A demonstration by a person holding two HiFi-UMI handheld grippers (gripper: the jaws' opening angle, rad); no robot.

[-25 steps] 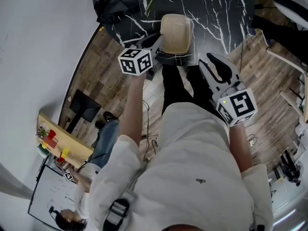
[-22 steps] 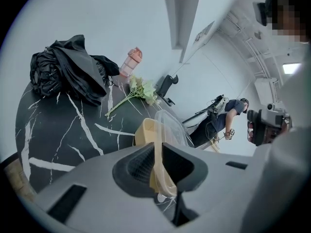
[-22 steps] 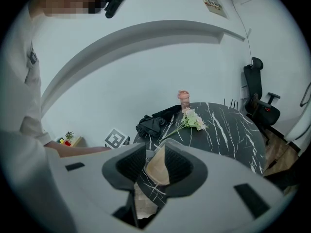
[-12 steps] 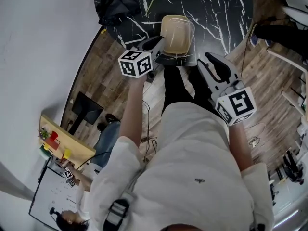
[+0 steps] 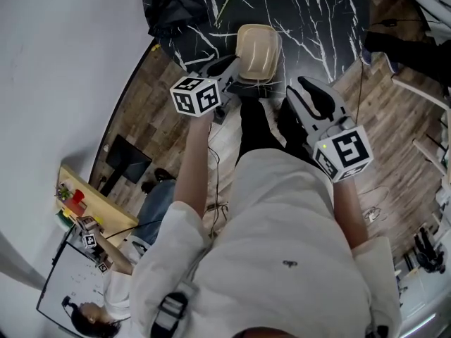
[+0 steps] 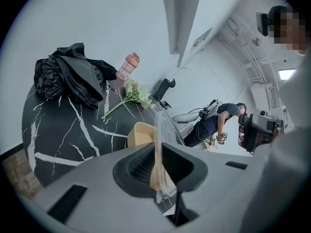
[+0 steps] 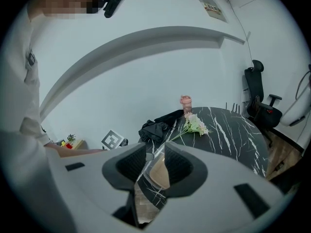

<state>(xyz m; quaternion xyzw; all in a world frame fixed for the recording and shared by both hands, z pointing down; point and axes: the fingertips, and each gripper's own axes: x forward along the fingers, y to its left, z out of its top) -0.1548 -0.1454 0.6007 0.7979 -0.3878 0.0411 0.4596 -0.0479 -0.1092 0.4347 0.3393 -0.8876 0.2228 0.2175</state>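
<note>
A tan food container (image 5: 257, 50) with a clear plastic lid sits at the near edge of a round black marble table (image 5: 320, 16). My left gripper (image 5: 232, 66) reaches it from the left and is shut on its thin clear rim (image 6: 158, 144), with the tan tub (image 6: 139, 134) just beyond the jaws. My right gripper (image 5: 311, 96) hovers off the table edge, right of the container, open and holding nothing. Through its jaws (image 7: 154, 160) I see the container (image 7: 156, 173) farther ahead on the table.
A black crumpled bag (image 5: 176, 2) lies on the table's far left, with a flower sprig (image 6: 132, 92) and a pink bottle (image 6: 128, 66) beyond. An office chair (image 7: 260, 100) stands to the right. Wooden floor (image 5: 144, 111) surrounds the table. A person (image 6: 217, 124) stands in the background.
Both grippers drifted only slightly. The left gripper stays shut on the container's rim, and the lid now looks a little more upright. The right gripper stays open.
</note>
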